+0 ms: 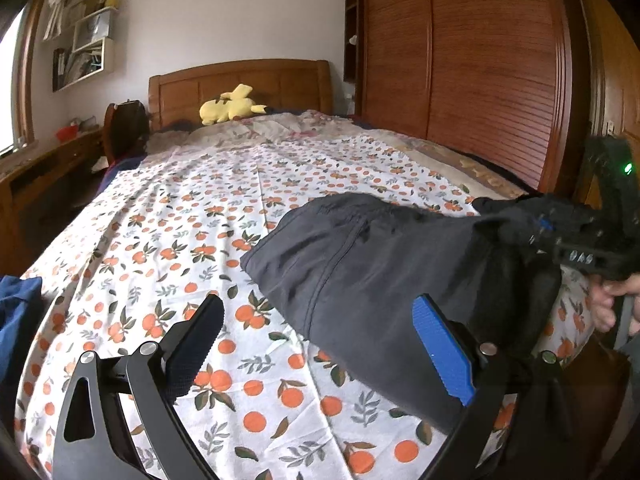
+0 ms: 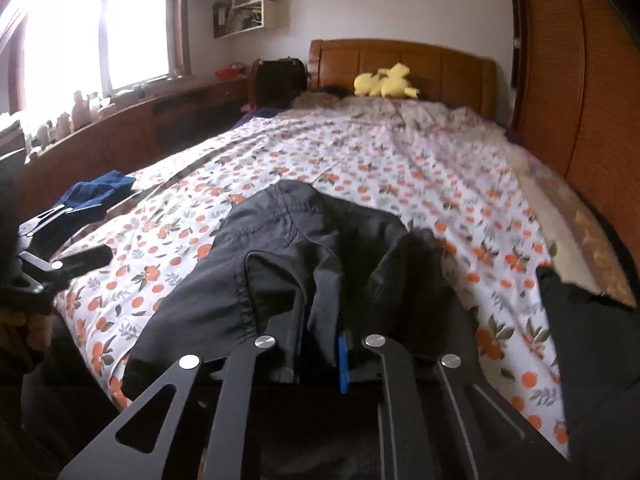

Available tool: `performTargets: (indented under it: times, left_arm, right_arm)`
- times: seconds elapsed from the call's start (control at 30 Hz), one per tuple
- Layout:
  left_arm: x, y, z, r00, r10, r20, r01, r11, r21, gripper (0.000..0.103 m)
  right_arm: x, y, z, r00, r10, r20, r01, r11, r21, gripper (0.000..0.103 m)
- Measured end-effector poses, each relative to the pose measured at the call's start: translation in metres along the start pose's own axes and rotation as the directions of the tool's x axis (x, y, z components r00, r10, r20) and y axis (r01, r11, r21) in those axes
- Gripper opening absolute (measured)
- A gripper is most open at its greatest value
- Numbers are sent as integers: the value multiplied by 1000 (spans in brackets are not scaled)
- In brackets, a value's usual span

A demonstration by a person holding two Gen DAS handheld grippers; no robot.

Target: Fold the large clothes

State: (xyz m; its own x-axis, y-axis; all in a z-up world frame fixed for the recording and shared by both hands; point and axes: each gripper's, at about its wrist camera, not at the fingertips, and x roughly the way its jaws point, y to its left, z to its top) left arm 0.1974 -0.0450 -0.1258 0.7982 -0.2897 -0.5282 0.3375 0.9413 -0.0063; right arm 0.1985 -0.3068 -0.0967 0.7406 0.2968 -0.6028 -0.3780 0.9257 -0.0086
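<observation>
A dark grey pair of trousers (image 1: 360,248) lies crumpled on the orange-print bed sheet (image 1: 180,240), near the foot of the bed. My left gripper (image 1: 320,308) stands wide open just above the sheet. Its blue-padded finger (image 1: 440,352) is over the trousers' near edge, its black finger (image 1: 196,344) over bare sheet, and nothing is pinched. My right gripper (image 2: 320,320) is shut on a bunched fold of the trousers (image 2: 280,248), lifting it slightly. In the left wrist view the right gripper (image 1: 560,236) shows at the far right with cloth hanging from it.
A blue garment (image 2: 100,188) lies at the bed's left edge. A yellow plush toy (image 1: 230,106) sits by the wooden headboard. A wooden wardrobe (image 1: 480,60) lines the right side, and a long desk (image 2: 120,128) runs under the window. A person's hand (image 1: 604,304) holds the right gripper.
</observation>
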Motion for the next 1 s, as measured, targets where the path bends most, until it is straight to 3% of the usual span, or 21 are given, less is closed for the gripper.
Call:
performTargets:
  times: [0.17,0.33,0.43,0.53,0.63,0.8,1.0]
  left_arm:
    - [-1,3,-1,1000,-19,4,19,1000,-11,96]
    - [-4,0,0,999,-31,17,31,999,-9,96]
    - [-6,-3,-2,999,-39,18,39,999,-10,96]
    - [-5,-4,-4,999,-45,13,45,999,-9,96]
    - [-4,-6,-5,999,-49,9,49,999,-7,96]
    - [-5,-8,-4,999,-50,11,51,999,-8,96]
    - [-5,-8,-4,999,-50,18,50,999,-14,100]
  right_arm:
    - [-30,1,15,995,-50,86,51,999,-14,7]
    - [-56,-24,12,986,-127,110,125,992,24,7]
    - [-60,-48,-9,976,-206,73,201,977,73,6]
    - [-48,-73,-43,961,-277,-16,277,954,116,7]
    - [-33,-86,-67,962,-258,-93,270,950,158,10]
    - [-44,-79,-63,956,-283,-77,291,948,131,34]
    - [-63,-66,-33,962,-274,15,271,957,105,47]
